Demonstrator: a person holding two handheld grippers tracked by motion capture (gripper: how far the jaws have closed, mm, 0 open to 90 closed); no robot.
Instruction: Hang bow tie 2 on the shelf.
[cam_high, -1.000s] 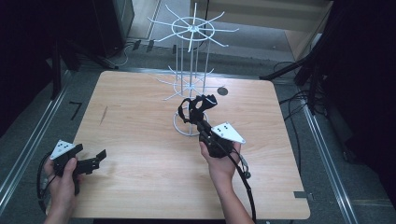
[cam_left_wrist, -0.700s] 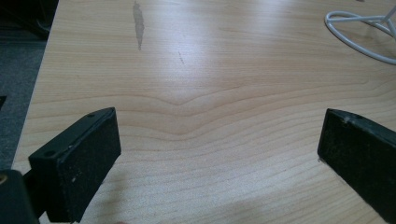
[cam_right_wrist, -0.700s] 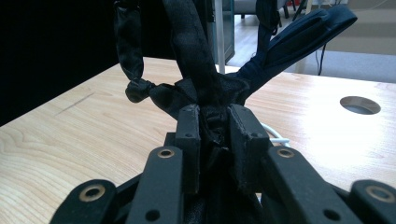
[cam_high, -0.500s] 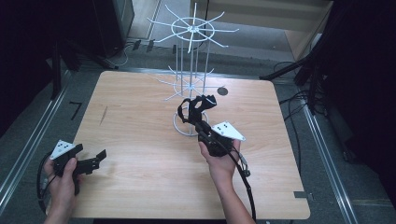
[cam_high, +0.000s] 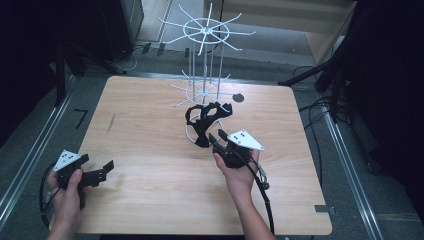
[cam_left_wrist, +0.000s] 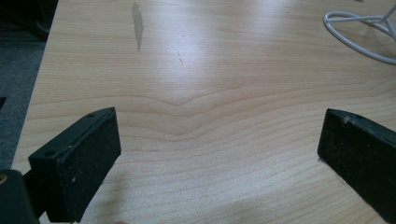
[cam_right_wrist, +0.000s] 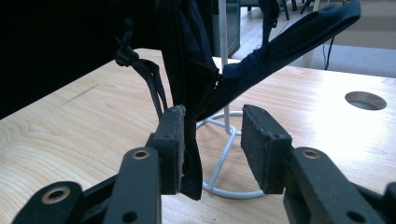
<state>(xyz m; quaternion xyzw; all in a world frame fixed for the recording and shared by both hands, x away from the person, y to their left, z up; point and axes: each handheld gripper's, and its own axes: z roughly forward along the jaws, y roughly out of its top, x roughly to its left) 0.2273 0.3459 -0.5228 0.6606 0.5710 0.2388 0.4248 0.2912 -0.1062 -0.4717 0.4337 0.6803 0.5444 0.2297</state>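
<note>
Right gripper view, black garment btwn right tool jaws, just opening

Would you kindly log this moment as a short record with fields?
Surface: wooden table
Stand: white wire rack, upright toward the table's far side
Item: black strap garment hanging on the rack
Right gripper: jaws have just been opening; the garment hangs between them, against one pad, a gap at the other
Left gripper: open over bare wood at the near left corner
</note>
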